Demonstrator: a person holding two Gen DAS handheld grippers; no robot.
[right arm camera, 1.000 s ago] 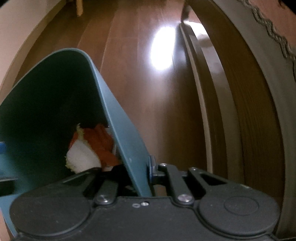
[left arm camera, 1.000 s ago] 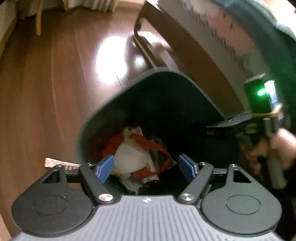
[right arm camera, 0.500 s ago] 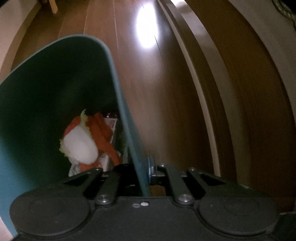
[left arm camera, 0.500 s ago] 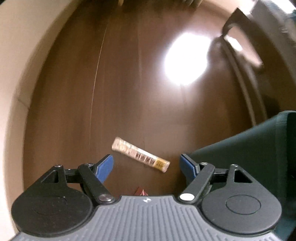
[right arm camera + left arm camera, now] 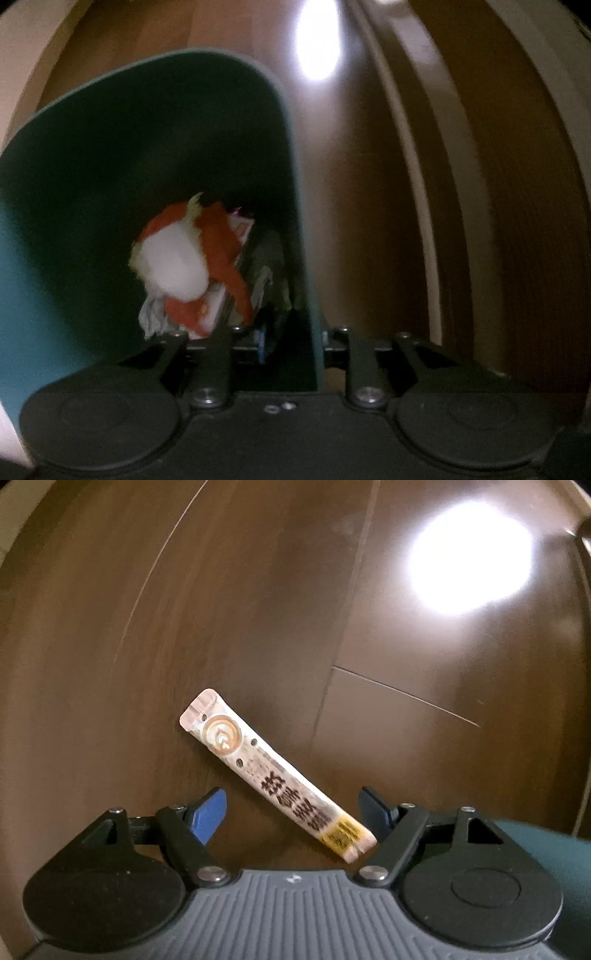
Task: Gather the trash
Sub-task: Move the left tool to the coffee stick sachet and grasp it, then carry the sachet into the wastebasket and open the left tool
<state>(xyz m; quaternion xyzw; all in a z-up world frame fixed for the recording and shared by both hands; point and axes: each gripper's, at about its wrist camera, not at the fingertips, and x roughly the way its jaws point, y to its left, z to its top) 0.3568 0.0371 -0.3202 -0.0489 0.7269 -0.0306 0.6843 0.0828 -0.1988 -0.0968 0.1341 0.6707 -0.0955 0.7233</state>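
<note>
the coffee stick packet [image 5: 275, 775] lies flat on the wood floor [image 5: 258, 590], its long axis running diagonally across the gap of the left gripper [image 5: 293, 806], which points down over it, spread wide and empty; the right gripper [image 5: 291, 341] straddles the bin wall [image 5: 308, 295], its jaws opening

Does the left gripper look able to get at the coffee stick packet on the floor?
Probably yes: the left gripper is open right over the packet, which lies slantwise on bare floor with nothing between.

Beige printed sachet [image 5: 276, 773]; teal bin [image 5: 155, 122]; brown floor [image 5: 258, 590].
</note>
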